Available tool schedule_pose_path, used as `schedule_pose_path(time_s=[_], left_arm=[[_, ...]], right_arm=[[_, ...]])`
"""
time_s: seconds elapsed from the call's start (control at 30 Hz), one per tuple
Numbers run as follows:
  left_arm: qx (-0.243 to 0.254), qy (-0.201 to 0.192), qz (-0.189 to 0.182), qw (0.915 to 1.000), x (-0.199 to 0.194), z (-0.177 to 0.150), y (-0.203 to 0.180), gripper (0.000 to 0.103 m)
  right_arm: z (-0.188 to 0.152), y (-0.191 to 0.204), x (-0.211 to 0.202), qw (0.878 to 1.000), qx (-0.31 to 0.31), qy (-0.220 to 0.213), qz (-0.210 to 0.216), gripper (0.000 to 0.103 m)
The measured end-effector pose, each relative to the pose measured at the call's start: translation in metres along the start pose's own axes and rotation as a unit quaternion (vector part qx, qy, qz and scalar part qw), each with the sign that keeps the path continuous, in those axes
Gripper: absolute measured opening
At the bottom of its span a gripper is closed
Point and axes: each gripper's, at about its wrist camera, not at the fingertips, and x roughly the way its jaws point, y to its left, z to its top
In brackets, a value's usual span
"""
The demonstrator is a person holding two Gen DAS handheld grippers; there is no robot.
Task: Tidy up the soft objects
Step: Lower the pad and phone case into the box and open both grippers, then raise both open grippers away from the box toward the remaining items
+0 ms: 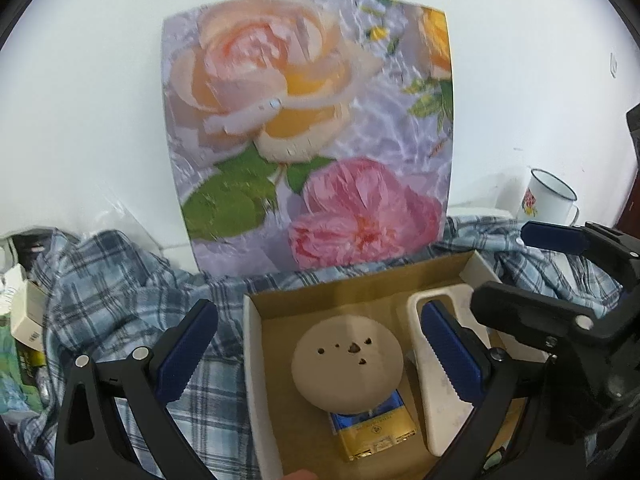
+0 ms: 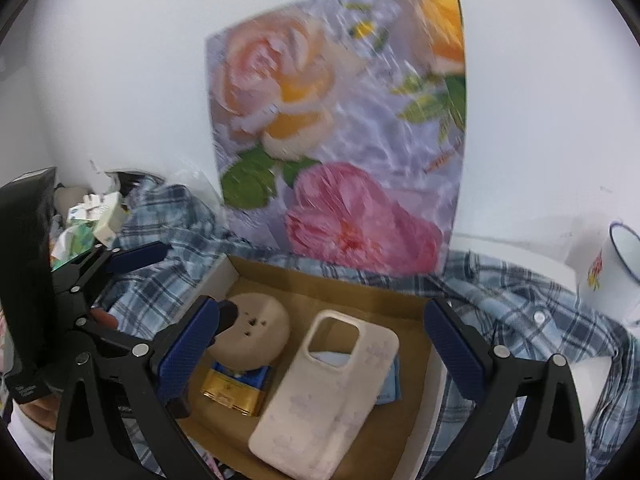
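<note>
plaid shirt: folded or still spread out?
Spread and rumpled, not folded. The plaid shirt lies crumpled around and under the cardboard box, with creases showing on both sides of it.

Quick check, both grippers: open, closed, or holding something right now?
Left gripper: open, holding nothing, its fingers straddling the round beige puff in the cardboard box.
Right gripper: open, empty, above the phone case.

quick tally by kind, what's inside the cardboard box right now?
Round beige pad with small holes: 1
Blue-and-gold packet, under the pad: 1
Cream phone case: 1
Light blue item under the case, mostly hidden: 1
Total in the cardboard box: 4
</note>
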Motion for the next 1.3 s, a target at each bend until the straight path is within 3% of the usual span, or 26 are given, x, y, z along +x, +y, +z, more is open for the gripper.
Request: schedule_pose_path(time_s=[0.37, 0.73, 1.0, 1.17, 1.3], left_arm=[[-0.018, -0.046, -0.006, 0.9988, -0.038, 0.017, 0.018, 0.103], [-0.004, -0.106, -0.015, 0.9942, -0.096, 0.029, 0.006, 0.103], [0.016, -0.158, -0.024, 0.9870, -0.148, 0.033, 0.002, 0.103], [0.035, -0.193, -0.006, 0.9805, -0.175, 0.032, -0.003, 0.103], [0.022, -0.214, -0.028, 0.9762, -0.199, 0.032, 0.000, 0.103]], right_arm=[[0.013, 0.021, -0.038, 0.998, -0.031, -0.048, 0.003, 0.102], [0.025, 0.041, -0.095, 0.992, -0.065, -0.109, 0.002, 0.102], [0.029, 0.057, -0.142, 0.983, -0.092, -0.156, -0.011, 0.102], [0.030, 0.066, -0.167, 0.979, -0.099, -0.179, -0.012, 0.102], [0.030, 0.072, -0.189, 0.975, -0.099, -0.198, -0.009, 0.102]])
